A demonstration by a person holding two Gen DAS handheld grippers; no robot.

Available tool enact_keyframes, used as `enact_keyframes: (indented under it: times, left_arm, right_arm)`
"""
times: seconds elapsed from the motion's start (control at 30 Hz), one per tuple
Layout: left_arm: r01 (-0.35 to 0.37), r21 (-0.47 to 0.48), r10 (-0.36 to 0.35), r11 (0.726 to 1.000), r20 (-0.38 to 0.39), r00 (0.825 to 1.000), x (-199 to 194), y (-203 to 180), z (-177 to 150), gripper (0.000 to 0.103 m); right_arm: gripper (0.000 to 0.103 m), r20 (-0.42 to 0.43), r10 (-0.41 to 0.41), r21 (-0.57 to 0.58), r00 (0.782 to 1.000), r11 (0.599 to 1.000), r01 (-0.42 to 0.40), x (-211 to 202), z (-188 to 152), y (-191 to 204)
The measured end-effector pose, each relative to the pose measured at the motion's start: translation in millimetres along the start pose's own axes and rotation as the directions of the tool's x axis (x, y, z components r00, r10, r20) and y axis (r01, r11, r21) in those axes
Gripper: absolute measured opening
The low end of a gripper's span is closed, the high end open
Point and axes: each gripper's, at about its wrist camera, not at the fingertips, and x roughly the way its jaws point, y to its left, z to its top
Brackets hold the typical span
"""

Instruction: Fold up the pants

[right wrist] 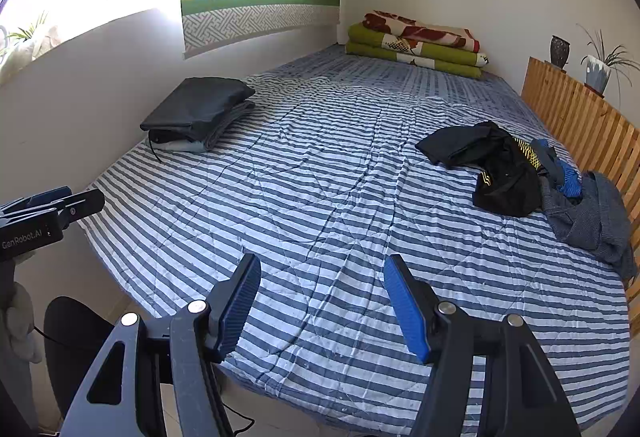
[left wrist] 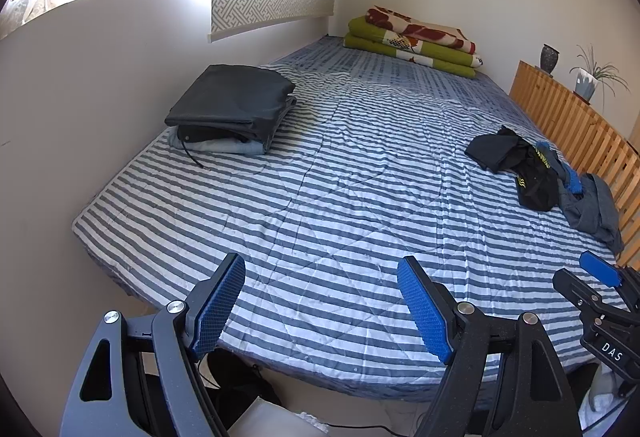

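Your left gripper [left wrist: 322, 307] and right gripper [right wrist: 322, 307] hover at the bed's [right wrist: 320, 197] near edge, jaws apart and empty; unfolded pants [right wrist: 504, 169] lie heaped near the wooden headboard [right wrist: 580, 125], ready for picking

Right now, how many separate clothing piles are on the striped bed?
2. A neatly folded dark stack lies by the left wall. A rumpled heap of black, blue and grey garments lies beside the wooden slatted rail. Items within each may be hidden.
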Motion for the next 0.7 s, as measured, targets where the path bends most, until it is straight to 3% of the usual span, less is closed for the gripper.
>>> enact_keyframes:
  times: [0.7]
  left_arm:
    - [0.000,-0.003,0.000,1.000,-0.009,1.000,5.4,0.6,-0.6,0.081]
  right_arm:
    - [0.060,-0.017,0.009,-0.014,1.000,1.000,-0.009,6.7,-0.8,3.4]
